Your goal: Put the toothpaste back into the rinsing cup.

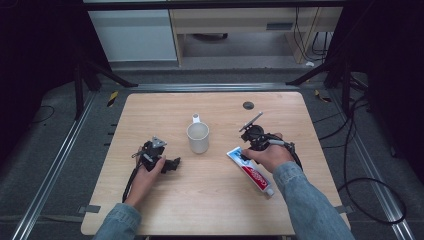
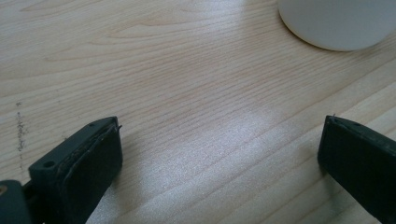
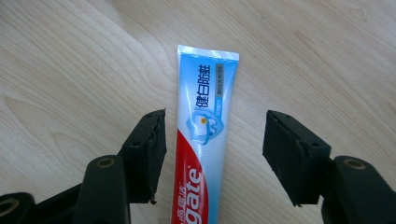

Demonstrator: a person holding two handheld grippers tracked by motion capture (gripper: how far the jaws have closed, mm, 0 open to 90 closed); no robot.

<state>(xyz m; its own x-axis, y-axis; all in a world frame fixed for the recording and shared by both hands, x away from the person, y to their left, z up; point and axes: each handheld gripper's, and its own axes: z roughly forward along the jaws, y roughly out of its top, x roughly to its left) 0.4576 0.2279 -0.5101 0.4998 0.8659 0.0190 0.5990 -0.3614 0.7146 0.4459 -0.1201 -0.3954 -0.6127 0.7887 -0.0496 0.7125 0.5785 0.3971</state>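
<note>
A toothpaste tube point(image 1: 252, 173), blue at its flat end and red toward the cap, lies flat on the wooden table point(image 1: 150, 115) at the right. My right gripper point(image 1: 243, 156) is lowered over its flat end. In the right gripper view the tube point(image 3: 205, 121) runs between the two black pads point(image 3: 152, 144), which stand apart from it on both sides without touching; this gripper point(image 3: 212, 149) is open. A white mug point(image 1: 198, 136) stands upright at the table's middle. My left gripper point(image 1: 176, 163) rests on the table left of the mug, open over bare wood point(image 2: 219, 149), the mug's base point(image 2: 336, 23) ahead.
A small dark round cap point(image 1: 248, 105) sits flush in the table near its far edge. Black cables point(image 1: 370, 190) trail over the floor to the right. Metal rails point(image 1: 55, 165) run along both sides of the table.
</note>
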